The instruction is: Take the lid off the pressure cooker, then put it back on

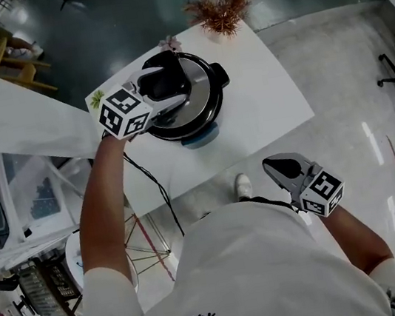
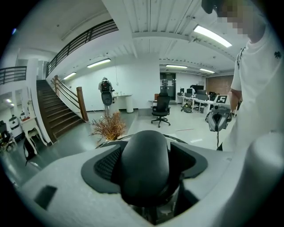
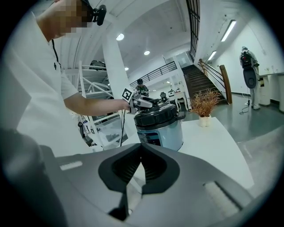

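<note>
A pressure cooker (image 1: 189, 96) with a silver and black lid (image 3: 156, 116) stands on the white table (image 1: 262, 97). My left gripper (image 1: 165, 91) is over the cooker, its jaws shut on the lid's black handle (image 2: 145, 165), which fills the left gripper view. The lid sits on the cooker's light blue body (image 3: 163, 135) in the right gripper view. My right gripper (image 1: 280, 169) hangs off the table's near edge, away from the cooker, shut with nothing between its pads (image 3: 141, 166).
A small vase of dried brown plants (image 1: 220, 8) stands at the table's far edge behind the cooker. A black power cord (image 1: 153, 183) runs from the cooker down over the near-left edge. A wire rack (image 1: 43, 288) stands on the floor at left.
</note>
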A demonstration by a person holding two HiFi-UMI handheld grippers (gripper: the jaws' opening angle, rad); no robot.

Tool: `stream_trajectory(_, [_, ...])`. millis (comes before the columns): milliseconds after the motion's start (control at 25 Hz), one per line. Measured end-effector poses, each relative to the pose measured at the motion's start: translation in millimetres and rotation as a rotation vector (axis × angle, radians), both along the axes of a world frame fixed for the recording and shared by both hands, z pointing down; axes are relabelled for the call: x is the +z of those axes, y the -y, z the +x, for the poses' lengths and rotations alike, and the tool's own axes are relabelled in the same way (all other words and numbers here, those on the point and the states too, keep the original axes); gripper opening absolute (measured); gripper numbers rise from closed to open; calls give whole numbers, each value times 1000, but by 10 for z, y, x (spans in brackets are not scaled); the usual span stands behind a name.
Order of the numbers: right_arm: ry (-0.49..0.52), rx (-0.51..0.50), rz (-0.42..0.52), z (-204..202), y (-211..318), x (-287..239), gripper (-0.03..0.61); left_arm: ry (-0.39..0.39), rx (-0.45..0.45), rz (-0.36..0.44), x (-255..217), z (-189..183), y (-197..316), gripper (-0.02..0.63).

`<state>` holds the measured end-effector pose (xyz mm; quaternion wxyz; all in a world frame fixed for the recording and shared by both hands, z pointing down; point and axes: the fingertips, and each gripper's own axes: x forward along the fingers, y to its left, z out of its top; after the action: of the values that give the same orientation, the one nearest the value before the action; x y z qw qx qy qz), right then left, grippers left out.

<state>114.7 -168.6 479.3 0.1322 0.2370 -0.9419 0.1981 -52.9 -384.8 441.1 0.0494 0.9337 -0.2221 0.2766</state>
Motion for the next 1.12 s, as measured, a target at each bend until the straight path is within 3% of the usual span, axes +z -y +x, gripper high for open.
stream_trajectory(120, [5,4,-8,-18,-12,29,11,5,-8,4,8,-17,13,324])
stream_trajectory(840, [-11,26,-14,-80,-86,57,11,-2,-8,8,-34,-57,27,311])
stream_trajectory(1120, [-10,22,-13,-133,-116,31,11,47,15,26,-102,-58,10,310])
